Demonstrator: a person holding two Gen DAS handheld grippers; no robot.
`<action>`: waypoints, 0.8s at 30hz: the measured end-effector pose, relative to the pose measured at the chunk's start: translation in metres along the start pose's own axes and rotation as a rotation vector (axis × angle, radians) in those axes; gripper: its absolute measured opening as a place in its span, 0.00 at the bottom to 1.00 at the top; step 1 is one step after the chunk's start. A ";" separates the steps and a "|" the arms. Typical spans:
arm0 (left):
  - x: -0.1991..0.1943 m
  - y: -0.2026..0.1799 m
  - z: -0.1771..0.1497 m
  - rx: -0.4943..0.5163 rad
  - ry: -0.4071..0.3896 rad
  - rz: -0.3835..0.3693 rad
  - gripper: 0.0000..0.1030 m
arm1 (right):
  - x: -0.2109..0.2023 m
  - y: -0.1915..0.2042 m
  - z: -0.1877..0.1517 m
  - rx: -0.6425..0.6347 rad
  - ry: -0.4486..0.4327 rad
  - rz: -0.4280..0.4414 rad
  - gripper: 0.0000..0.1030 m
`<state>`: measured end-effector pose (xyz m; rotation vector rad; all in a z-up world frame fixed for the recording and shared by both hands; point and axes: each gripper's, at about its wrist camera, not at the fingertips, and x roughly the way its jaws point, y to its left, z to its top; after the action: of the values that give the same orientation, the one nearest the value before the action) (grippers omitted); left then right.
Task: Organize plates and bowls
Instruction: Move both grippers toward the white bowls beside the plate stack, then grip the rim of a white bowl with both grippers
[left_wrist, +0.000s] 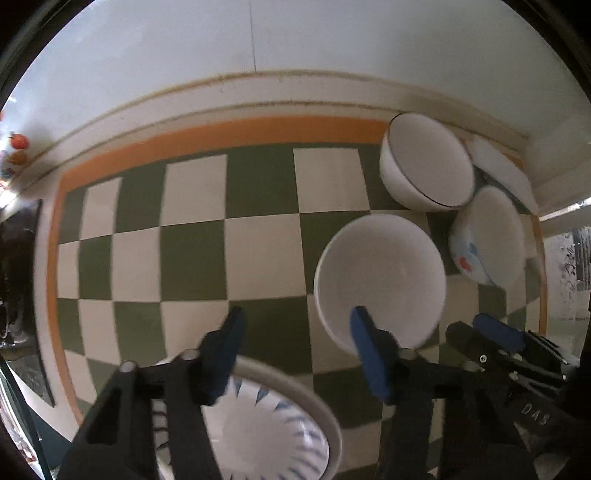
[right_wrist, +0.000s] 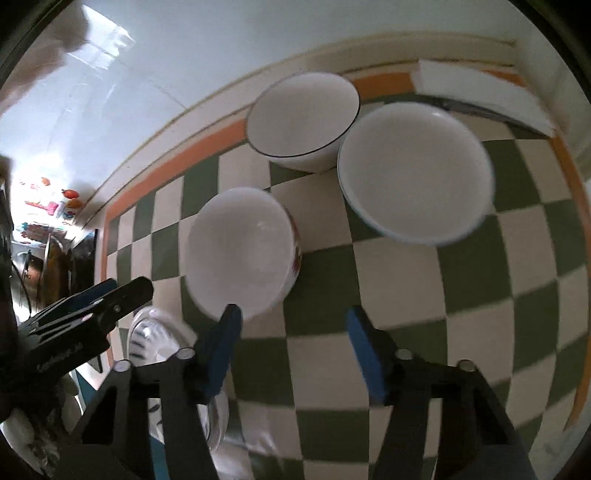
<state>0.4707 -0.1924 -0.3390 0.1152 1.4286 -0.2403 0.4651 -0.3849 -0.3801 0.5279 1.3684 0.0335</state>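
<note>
Left claw: fingers apart, nothing clamped between them, only checked cloth showing in the gap. Points down at the table. Right finger in front of the near rim of a plain white bowl; touching or not, cannot tell. Under the left finger, a plate with blue stripes, flat on the cloth near its edge.

Right claw: fingers apart too, holding nothing, green and white squares between them. Left fingertip right at the near rim of the same white bowl, seen here with a bit of red picture on its side. Cannot tell if it touches.

Both claws close together, one on each side of that bowl. Right claw in sight at the right edge of the left view, left claw at the left edge of the right view, just above the striped plate.

Farther back, near the orange border of the cloth, a white bowl with a thin dark rim. Just beside it, a bigger bowl with blue and red spots on the outside. All three bowls upright and empty, sitting near each other. In the far corner, behind the bowls, a flat white thing. Blurry all over.
</note>
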 end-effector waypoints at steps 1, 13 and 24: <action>0.008 -0.001 0.006 -0.002 0.017 -0.010 0.44 | 0.006 0.000 0.005 0.000 0.010 0.003 0.47; 0.049 -0.004 0.017 -0.015 0.100 -0.091 0.11 | 0.052 0.007 0.037 -0.022 0.102 0.008 0.12; 0.009 -0.024 -0.022 0.036 0.067 -0.115 0.11 | 0.018 0.006 0.015 -0.015 0.089 0.012 0.11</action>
<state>0.4449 -0.2116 -0.3494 0.0708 1.4995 -0.3595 0.4851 -0.3787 -0.3927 0.5272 1.4509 0.0774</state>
